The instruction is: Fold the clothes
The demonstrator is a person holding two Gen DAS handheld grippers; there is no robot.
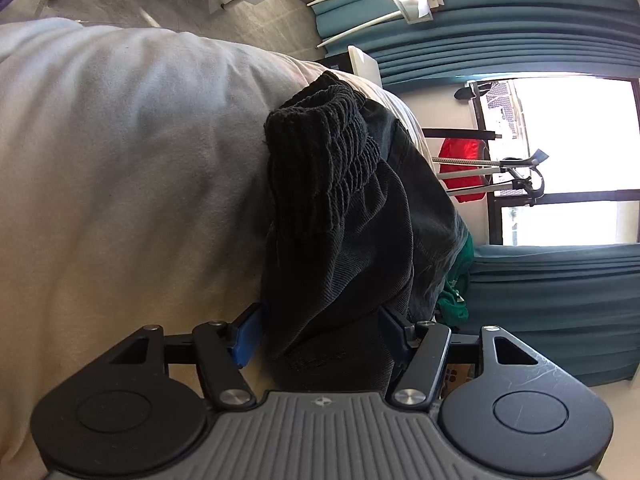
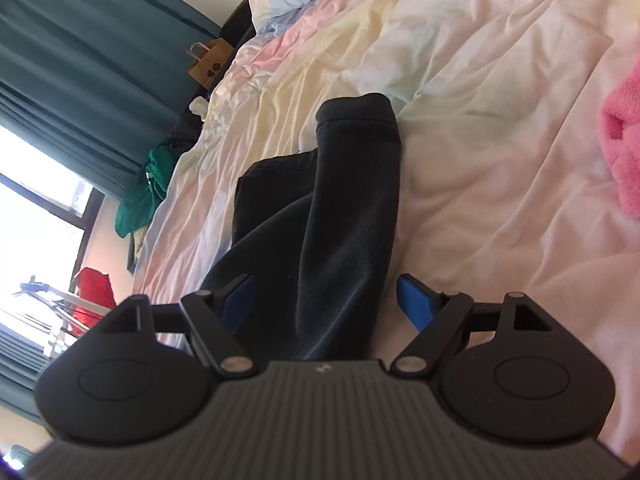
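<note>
The bed takes up most of both views, with a rumpled pale duvet in faded pink, yellow and blue patches. Teal curtains hang around a bright window past the bed's far edge.

The black pants lie on the duvet, roughly mid-bed, bunched and partly folded over. In the right wrist view one leg runs away from the camera, its hem at the far end. In the left wrist view the ribbed elastic waistband sits humped on top of the pile.

A pink fluffy thing lies toward one side edge of the bed, and a green garment is slumped off the opposite edge below the curtains, with a brown paper bag further along.

The left gripper is about half open, the pants' fabric filling the gap between its blue pads, but not pinched as far as I can tell. The right gripper is wide open, with the leg between the pads and a clear gap on one side.
</note>
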